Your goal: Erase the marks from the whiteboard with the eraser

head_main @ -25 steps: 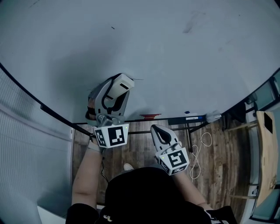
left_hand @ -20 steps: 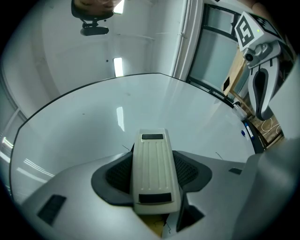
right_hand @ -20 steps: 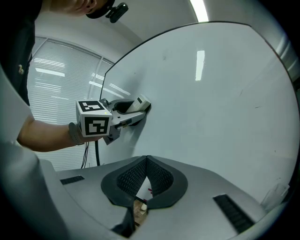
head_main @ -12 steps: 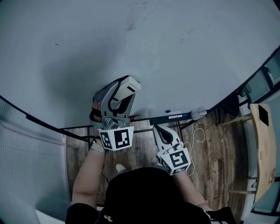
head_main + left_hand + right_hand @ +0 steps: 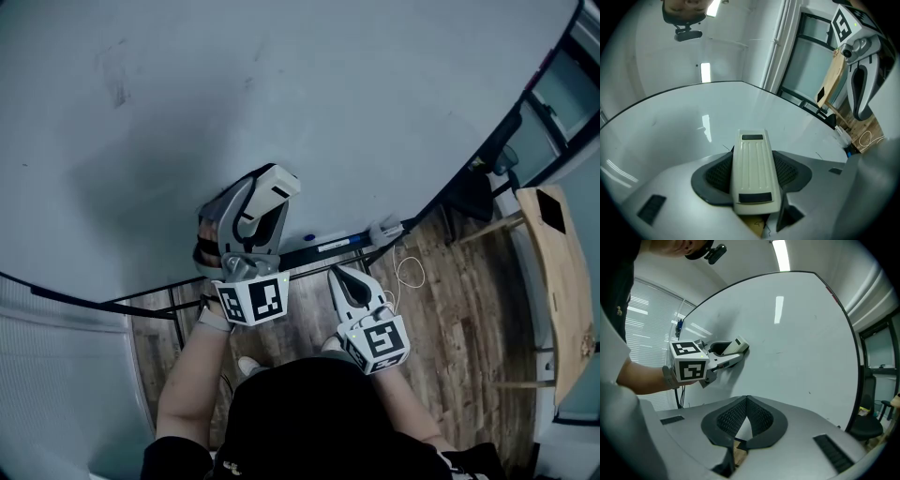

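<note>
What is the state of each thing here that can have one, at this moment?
Left tongs: shut on the eraser.
Right tongs: shut, empty.
Eraser: gripped, its far end against the whiteboard.
Whiteboard: upright, mostly clean.
Marks: faint, not yet erased.

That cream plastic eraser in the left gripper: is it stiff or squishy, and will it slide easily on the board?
Probably stiff: the ribbed cream plastic eraser shows no bending between the left gripper's shut jaws. Likely light, since it is held by its sides alone. The glossy whiteboard reflects the lights, so it should glide.
</note>
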